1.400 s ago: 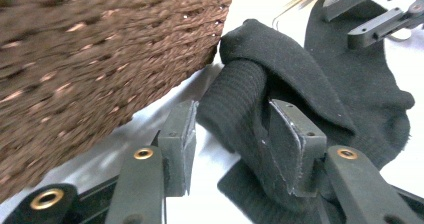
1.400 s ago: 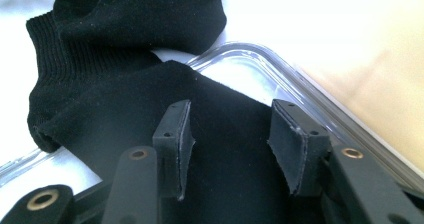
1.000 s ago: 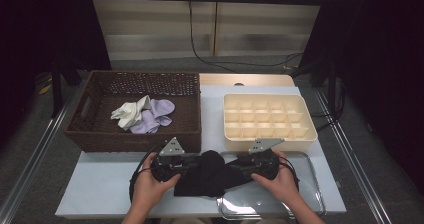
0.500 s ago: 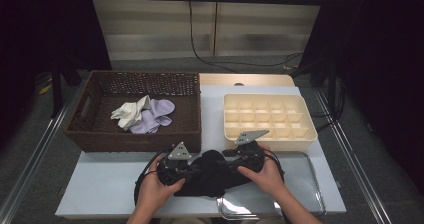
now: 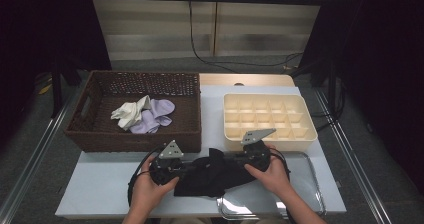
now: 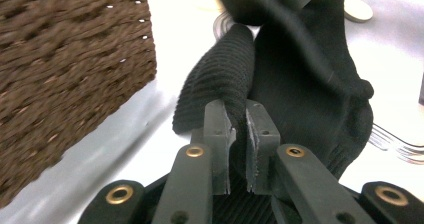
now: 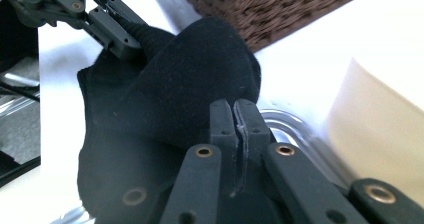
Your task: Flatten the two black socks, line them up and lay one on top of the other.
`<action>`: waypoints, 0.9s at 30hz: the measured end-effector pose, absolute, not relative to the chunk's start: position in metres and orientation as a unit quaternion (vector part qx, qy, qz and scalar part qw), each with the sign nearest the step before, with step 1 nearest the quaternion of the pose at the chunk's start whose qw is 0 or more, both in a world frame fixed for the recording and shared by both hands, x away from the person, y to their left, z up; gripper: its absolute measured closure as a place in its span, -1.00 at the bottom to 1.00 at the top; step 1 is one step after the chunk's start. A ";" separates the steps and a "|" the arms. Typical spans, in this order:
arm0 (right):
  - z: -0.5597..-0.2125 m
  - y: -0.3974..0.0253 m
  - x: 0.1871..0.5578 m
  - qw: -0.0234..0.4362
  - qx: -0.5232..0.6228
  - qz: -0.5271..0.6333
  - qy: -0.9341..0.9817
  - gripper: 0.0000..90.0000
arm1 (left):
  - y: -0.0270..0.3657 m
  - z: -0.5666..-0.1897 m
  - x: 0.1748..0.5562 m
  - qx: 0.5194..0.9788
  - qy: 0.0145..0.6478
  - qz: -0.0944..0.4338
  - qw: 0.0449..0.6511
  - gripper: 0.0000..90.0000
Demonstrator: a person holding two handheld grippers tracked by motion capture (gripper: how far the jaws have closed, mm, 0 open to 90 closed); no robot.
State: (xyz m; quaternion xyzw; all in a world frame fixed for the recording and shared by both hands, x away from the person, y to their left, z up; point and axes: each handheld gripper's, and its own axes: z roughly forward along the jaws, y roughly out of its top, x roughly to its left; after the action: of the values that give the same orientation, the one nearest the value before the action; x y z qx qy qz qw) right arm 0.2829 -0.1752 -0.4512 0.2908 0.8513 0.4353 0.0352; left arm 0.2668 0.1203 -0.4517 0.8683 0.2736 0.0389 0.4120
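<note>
A white worktop (image 5: pixel 100 184) carries a brown wicker basket (image 5: pixel 135 134) holding pale socks (image 5: pixel 142 114), a cream compartment tray (image 5: pixel 270 116) and a clear lid (image 5: pixel 300 194) at the near edge. Between two hands, a black sock (image 5: pixel 210 174) lies bunched in front of the basket. The left claw (image 6: pixel 240 134) is clamped on its ribbed cuff; the right claw (image 7: pixel 234 116) is pinched on a smoother fold. The high view hides both grips, which the gripper views show close up. The sock's full outline is hard to make out.
</note>
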 end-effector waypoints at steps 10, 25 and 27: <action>-0.465 -0.206 0.260 0.058 0.274 0.422 0.862 0.93 | 0.117 -0.459 0.262 0.874 0.283 0.013 0.394 0.70; -0.481 -0.221 0.256 0.059 0.289 0.410 0.863 0.99 | 0.131 -0.456 0.279 0.844 0.334 0.021 0.418 0.52; -0.481 -0.220 0.257 0.058 0.288 0.409 0.864 0.98 | 0.126 -0.459 0.279 0.851 0.328 0.014 0.410 0.55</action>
State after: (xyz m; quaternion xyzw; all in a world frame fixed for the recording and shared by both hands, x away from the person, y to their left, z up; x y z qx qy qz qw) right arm 0.2569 -0.2202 -0.4812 0.2880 0.8639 0.4091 0.0583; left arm 0.2791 0.1257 -0.4587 0.8506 0.3285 0.0143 0.4103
